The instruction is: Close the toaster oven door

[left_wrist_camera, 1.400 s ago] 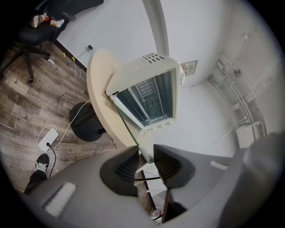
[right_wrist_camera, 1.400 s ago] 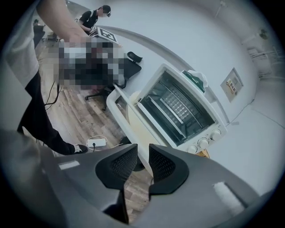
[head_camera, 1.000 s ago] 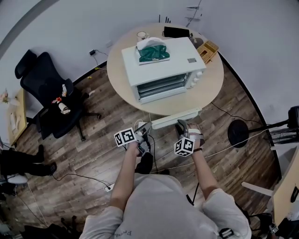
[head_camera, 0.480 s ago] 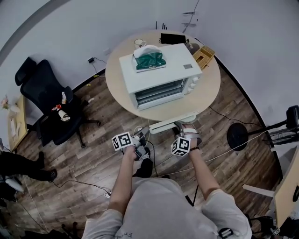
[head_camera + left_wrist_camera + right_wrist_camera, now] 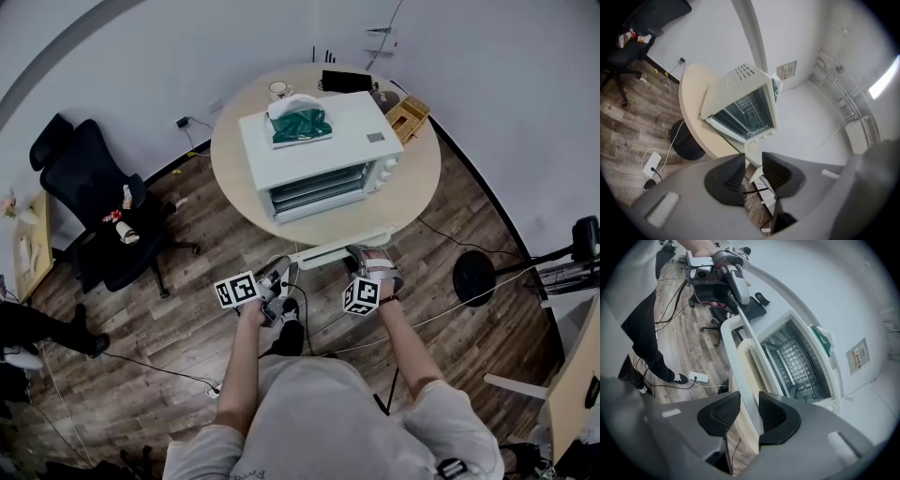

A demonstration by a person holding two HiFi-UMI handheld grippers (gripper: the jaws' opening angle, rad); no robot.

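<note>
Right gripper view: the right gripper (image 5: 749, 412) is clamped on the white door handle (image 5: 743, 333), with one pad on either side of the bar.
Left gripper: the left gripper (image 5: 751, 174) has its jaws a narrow gap apart and holds nothing. It hangs near the handle's left end; contact cannot be told.
Door: the drop-down door (image 5: 342, 246) lies fully lowered, jutting past the rim of the round table (image 5: 417, 192).
Toaster oven: the white toaster oven (image 5: 323, 141) stands mid-table with its cavity exposed.
Change: over the last second the left gripper has eased slightly back from the handle, while the door's angle looks unchanged.
Meaning: the closing swing has probably not begun. The handle has yet to be lifted toward the oven front.
</note>
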